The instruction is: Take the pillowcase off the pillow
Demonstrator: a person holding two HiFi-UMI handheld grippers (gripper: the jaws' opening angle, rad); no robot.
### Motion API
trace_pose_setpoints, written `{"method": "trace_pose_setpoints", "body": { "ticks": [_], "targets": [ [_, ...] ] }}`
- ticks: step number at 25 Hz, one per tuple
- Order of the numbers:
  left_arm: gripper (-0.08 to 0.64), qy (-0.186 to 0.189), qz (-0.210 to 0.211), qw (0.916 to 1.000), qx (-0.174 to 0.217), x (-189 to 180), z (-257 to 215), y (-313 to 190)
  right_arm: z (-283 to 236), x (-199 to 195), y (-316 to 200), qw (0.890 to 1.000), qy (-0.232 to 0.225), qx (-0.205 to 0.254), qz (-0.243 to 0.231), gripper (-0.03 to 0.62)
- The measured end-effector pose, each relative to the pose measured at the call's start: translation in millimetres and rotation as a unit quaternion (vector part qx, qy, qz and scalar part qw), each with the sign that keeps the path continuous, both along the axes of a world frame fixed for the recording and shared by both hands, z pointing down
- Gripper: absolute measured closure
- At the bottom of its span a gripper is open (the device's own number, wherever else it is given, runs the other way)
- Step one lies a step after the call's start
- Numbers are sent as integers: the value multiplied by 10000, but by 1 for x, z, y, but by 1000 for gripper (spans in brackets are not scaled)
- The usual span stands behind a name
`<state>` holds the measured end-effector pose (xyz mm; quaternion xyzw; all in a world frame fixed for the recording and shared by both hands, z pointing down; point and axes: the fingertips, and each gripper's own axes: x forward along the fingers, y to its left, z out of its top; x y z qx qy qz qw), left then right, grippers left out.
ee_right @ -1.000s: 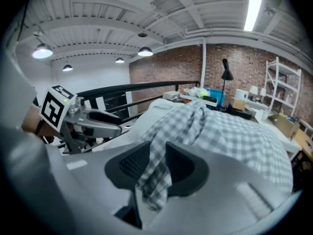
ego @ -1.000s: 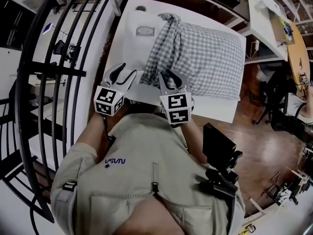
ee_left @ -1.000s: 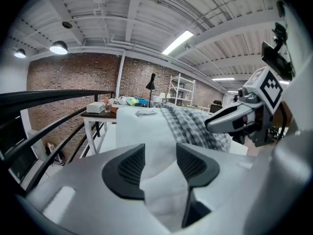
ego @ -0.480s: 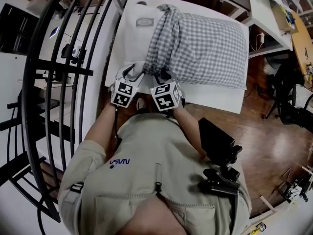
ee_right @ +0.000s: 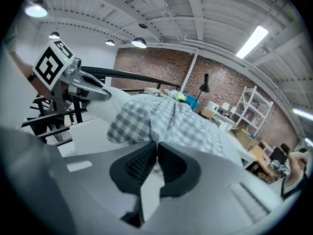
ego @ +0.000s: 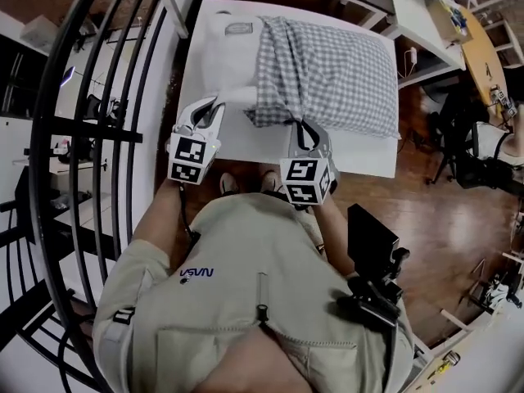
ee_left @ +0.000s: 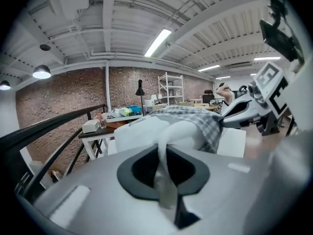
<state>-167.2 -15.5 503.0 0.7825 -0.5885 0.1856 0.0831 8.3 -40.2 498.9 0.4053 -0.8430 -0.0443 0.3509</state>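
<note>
Both grippers are clenched on cloth, and both sets of jaws have just been closing.

My left gripper (ego: 211, 110) pinches the bare white pillow (ego: 225, 60) at its near corner, about 6 o'clock on the uncovered end in the head view. In the left gripper view a fold of white cloth runs straight down the slit between the black pads (ee_left: 139, 169). The rest of the pillow swells up just beyond the tips at 12 o'clock.

My right gripper (ego: 301, 126) grasps the checked pillowcase (ego: 327, 72) at its near open-end corner, roughly 7 o'clock on the case. In the right gripper view the gingham narrows to a point and enters between the ribbed pads (ee_right: 134, 166) at their top. The bulk of the case spreads away toward 12 and 1 o'clock.

The pillow lies across the far half of the white table (ego: 360, 158). The case covers its 3 o'clock part. The bare end sticks out toward 9 o'clock and carries a small label (ego: 239, 29) near the far edge. The case's open edge is bunched where checked cloth meets white.

The left gripper sits at 9 o'clock from the right one, well apart, with a strip of bare table between them. Each holds its own cloth, and neither pad pair touches the other's fabric. A black railing (ego: 106, 97) curves past the table at 9 o'clock.
</note>
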Motion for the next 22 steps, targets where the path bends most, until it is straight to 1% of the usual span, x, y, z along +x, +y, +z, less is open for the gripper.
{"method": "trace_pose_setpoints", "body": {
  "ticks": [2,3,5,8,10,13,15,17,20,22],
  "targets": [
    [528,203,-112,9997,111,-15,-9,-4,-9,39,-17,9986,265,236,403,578],
    [528,336,-169,9992,103,-22,-9,-4,-9,58,-25,9971,396,293,576,578],
    [526,581,-210,9981,-70,-28,3,0,3,87,-37,9939,674,304,815,578],
    [528,777,-211,9957,-448,-19,37,14,43,107,-41,9904,993,41,961,578],
    [529,862,-293,9933,-707,-13,61,24,70,109,-39,9891,1035,-248,1015,578],
    [526,965,-391,9902,-935,-4,87,31,92,109,-40,9883,955,-510,1078,577],
    [510,1091,-434,9885,-955,1,94,33,94,109,-43,9889,864,-563,1066,575],
    [473,1133,-451,9883,-916,5,91,33,89,108,-45,9902,683,-680,1008,564],
    [425,1084,-391,9902,-795,12,72,41,70,106,-34,9911,115,-1026,845,505],
    [403,1064,-356,9911,-717,17,58,53,48,100,-21,9908,-332,-1162,609,477]
  ]
}}
